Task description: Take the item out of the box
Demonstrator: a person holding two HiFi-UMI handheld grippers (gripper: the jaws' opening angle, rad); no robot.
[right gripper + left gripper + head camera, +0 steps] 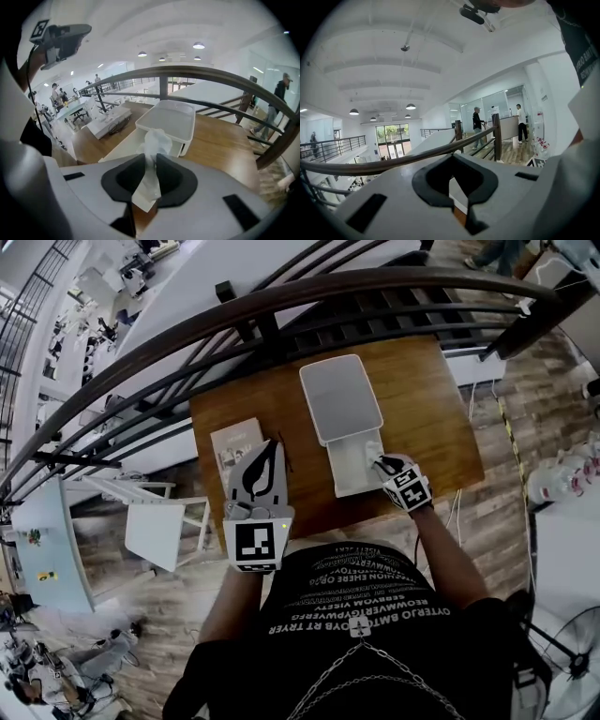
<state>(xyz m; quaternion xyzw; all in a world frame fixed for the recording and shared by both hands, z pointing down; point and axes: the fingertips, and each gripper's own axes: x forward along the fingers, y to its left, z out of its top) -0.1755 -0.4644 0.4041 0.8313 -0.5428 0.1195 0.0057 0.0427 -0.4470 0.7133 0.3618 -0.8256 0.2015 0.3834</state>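
A white box [349,470] lies on the wooden table [431,409], its lid [339,397] swung open behind it. At the box's front right corner, my right gripper [381,465] points down. Seen from the right gripper view, the right gripper [150,190] is shut on a thin white crumpled sheet-like item [152,150], which sticks up between the pads in front of the lid [171,119]. Left of the box my left gripper [270,448] hangs above the table. Its jaws [459,199] stand a narrow gap apart with nothing between them.
A printed booklet [234,448] lies on the table's left part, under the left gripper. A dark curved railing [281,306] runs along the table's far side. A white stool [164,526] stands left of the table. Two people [478,124] stand far off by a counter.
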